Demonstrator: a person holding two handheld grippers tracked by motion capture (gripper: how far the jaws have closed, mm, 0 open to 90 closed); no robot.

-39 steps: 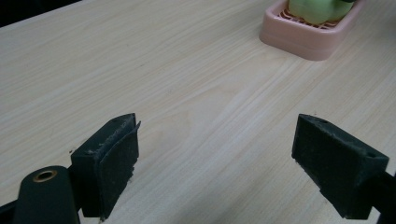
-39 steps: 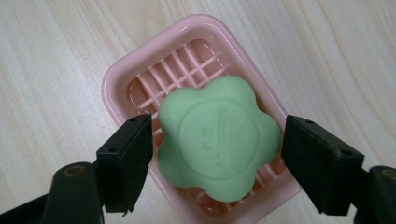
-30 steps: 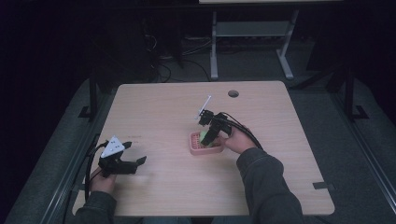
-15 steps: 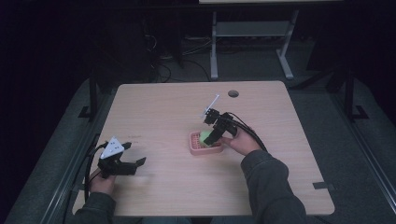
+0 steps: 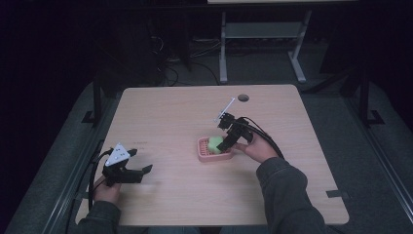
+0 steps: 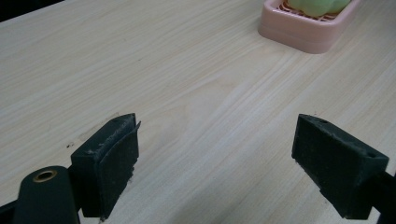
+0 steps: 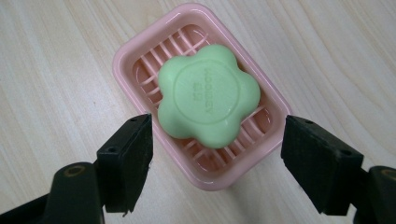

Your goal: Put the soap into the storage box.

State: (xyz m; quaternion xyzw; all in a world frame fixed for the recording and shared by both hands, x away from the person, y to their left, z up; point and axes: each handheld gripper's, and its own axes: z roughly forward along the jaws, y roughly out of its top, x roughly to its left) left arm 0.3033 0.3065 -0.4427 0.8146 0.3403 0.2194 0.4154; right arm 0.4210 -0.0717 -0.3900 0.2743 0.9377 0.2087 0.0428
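The right gripper (image 7: 215, 163) hangs over the pink soap dish (image 7: 135, 56), jaws spread wide — the green flower-shaped soap (image 7: 208, 100) lies in the dish between and just beyond them, untouched. Well apart from the dish, the left gripper (image 6: 224, 163) gapes empty over the table (image 6: 187, 70) — there the dish is cut off at the frame's top.

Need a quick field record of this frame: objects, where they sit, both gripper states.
surface: wooden table
dish: pink soap dish, slatted floor, flat on the table
soap: green flower-shaped soap, lying in the dish
right gripper: open, jaws either side of the dish's near end, above it, holding nothing
left gripper: open, holding nothing, over bare table, dish farther ahead
hands: person's right hand beside the dish
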